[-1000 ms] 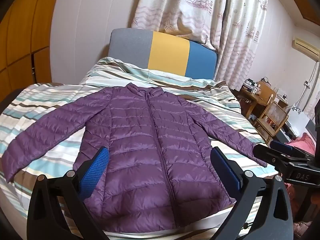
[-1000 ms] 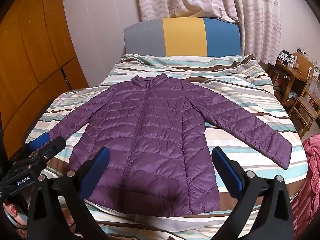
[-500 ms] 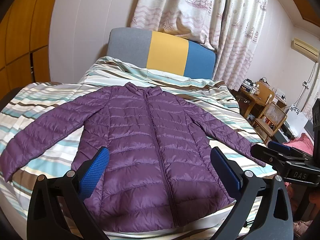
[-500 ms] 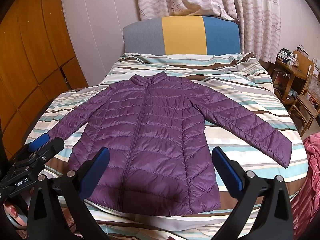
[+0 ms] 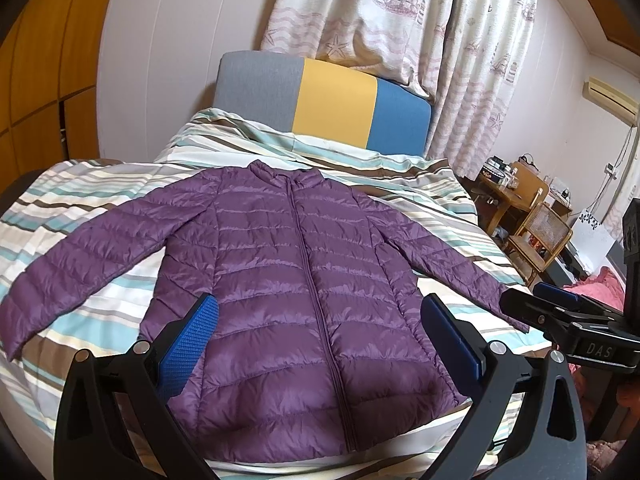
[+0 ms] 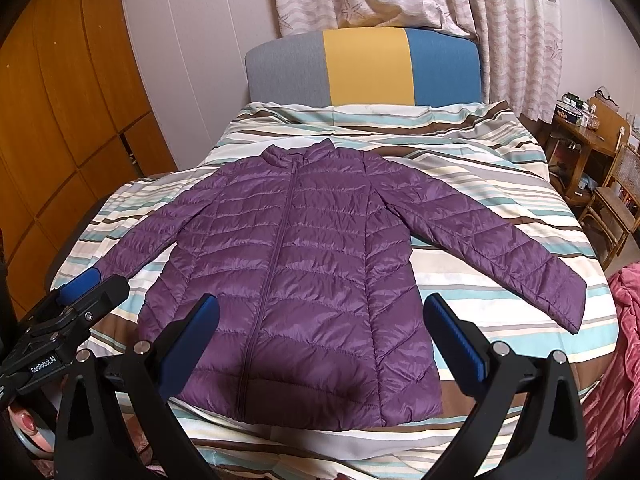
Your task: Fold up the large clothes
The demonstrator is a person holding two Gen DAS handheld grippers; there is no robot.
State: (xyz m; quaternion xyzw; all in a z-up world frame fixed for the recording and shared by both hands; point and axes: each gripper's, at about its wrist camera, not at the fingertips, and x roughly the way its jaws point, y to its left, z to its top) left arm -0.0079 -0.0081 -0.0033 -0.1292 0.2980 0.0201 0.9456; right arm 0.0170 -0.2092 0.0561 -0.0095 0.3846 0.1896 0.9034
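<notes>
A purple quilted jacket (image 5: 296, 280) (image 6: 304, 264) lies flat and zipped on the striped bed, collar toward the headboard, both sleeves spread out to the sides. My left gripper (image 5: 320, 340) hovers open above the jacket's hem, blue pads wide apart, nothing between them. My right gripper (image 6: 320, 340) is likewise open and empty over the hem. In the left wrist view the right gripper (image 5: 560, 312) shows at the right edge beside the right cuff. In the right wrist view the left gripper (image 6: 76, 300) shows at the left, hiding the left cuff.
The striped bedspread (image 6: 480, 152) covers the bed, with a grey, yellow and blue headboard (image 6: 364, 68) behind. Wooden cabinets (image 6: 60, 120) stand left. A desk and chair (image 6: 600, 152) stand right, and a pink cloth (image 6: 624, 340) lies by the bed's right side. Curtains hang at the back.
Both views have drifted slightly, so the jacket sits a little higher and farther in frame. The jacket itself has not moved, and both grippers stay open.
</notes>
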